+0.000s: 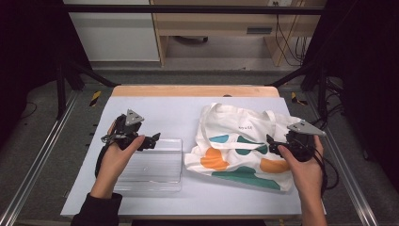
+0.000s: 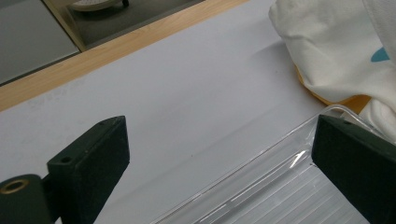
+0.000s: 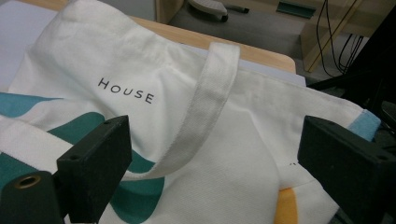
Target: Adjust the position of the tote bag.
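Note:
A white tote bag [image 1: 235, 134] printed with teal and orange shapes lies flat on the right half of the white mat, handles toward the far side. Left of it sits a clear plastic container [image 1: 155, 167]. My left gripper [image 1: 153, 140] hovers open over the container's far edge [image 2: 280, 191], with the bag's corner [image 2: 336, 42] beyond its right jaw. My right gripper [image 1: 272, 140] is open over the bag's right side. In the right gripper view the bag [image 3: 154, 70] reads "HOUSE", and a handle strap [image 3: 210, 102] lies between the spread jaws of the right gripper [image 3: 212, 140], untouched.
The white mat [image 1: 164, 110] covers a wooden table whose far edge [image 1: 195, 90] shows beyond it. Metal rails [image 1: 33, 160] run down both sides of the table, and black frame posts [image 1: 61, 80] stand at the back corners. Cables hang beside my right hand.

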Tool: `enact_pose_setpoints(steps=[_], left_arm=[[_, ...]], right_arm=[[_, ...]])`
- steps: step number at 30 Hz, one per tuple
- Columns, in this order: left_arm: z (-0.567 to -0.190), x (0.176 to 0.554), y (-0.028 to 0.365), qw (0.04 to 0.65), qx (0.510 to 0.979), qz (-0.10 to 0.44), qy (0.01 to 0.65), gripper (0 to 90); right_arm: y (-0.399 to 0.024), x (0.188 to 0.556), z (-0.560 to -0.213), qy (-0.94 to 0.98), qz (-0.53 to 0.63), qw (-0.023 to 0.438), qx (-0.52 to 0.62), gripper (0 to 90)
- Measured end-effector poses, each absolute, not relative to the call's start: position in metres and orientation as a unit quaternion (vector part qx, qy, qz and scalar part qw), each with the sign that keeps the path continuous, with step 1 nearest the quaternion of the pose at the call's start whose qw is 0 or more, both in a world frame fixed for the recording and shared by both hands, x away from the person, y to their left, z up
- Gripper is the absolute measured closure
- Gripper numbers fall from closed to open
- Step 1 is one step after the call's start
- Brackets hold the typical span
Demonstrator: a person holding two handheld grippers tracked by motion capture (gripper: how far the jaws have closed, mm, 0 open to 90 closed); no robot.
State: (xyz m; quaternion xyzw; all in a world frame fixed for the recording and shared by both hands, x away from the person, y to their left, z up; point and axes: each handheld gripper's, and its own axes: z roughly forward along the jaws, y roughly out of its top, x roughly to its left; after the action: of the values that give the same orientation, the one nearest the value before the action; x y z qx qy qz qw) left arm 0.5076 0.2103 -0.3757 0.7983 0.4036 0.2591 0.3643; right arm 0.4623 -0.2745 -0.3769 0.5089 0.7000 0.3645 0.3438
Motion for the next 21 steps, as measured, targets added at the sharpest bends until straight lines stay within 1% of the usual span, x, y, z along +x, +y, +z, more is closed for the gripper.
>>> enact_pose_setpoints(steps=[4, 7, 9, 11, 13, 14, 16, 19, 21], left_arm=[[-0.376, 0.506, 0.207, 0.363, 0.803, 0.256, 0.398, 4.4], [-0.375, 0.506, 0.205, 0.364, 0.804, 0.255, 0.394, 4.3], [-0.375, 0.505, 0.204, 0.366, 0.804, 0.255, 0.392, 4.3], [-0.374, 0.504, 0.203, 0.367, 0.806, 0.254, 0.389, 4.4], [-0.373, 0.504, 0.203, 0.364, 0.808, 0.255, 0.386, 4.3], [-0.373, 0.503, 0.201, 0.367, 0.807, 0.254, 0.386, 4.4], [-0.372, 0.502, 0.200, 0.365, 0.811, 0.253, 0.381, 4.4], [-0.369, 0.500, 0.198, 0.366, 0.814, 0.251, 0.374, 4.4], [-0.367, 0.499, 0.196, 0.370, 0.815, 0.252, 0.369, 4.4]], right_arm=[[-0.280, 0.461, -0.376, 0.695, 0.368, 0.337, 0.518, 10.7], [-0.284, 0.461, -0.375, 0.690, 0.367, 0.339, 0.524, 12.7], [-0.289, 0.460, -0.375, 0.686, 0.365, 0.337, 0.532, 16.9], [-0.294, 0.459, -0.375, 0.682, 0.365, 0.336, 0.538, 23.5], [-0.296, 0.459, -0.375, 0.680, 0.366, 0.334, 0.541, 24.8], [-0.302, 0.458, -0.375, 0.671, 0.364, 0.337, 0.551, 29.9], [-0.308, 0.457, -0.373, 0.664, 0.369, 0.337, 0.557, 33.7], [-0.318, 0.457, -0.369, 0.656, 0.364, 0.341, 0.566, 36.0], [-0.326, 0.461, -0.367, 0.648, 0.365, 0.332, 0.580, 36.0]])
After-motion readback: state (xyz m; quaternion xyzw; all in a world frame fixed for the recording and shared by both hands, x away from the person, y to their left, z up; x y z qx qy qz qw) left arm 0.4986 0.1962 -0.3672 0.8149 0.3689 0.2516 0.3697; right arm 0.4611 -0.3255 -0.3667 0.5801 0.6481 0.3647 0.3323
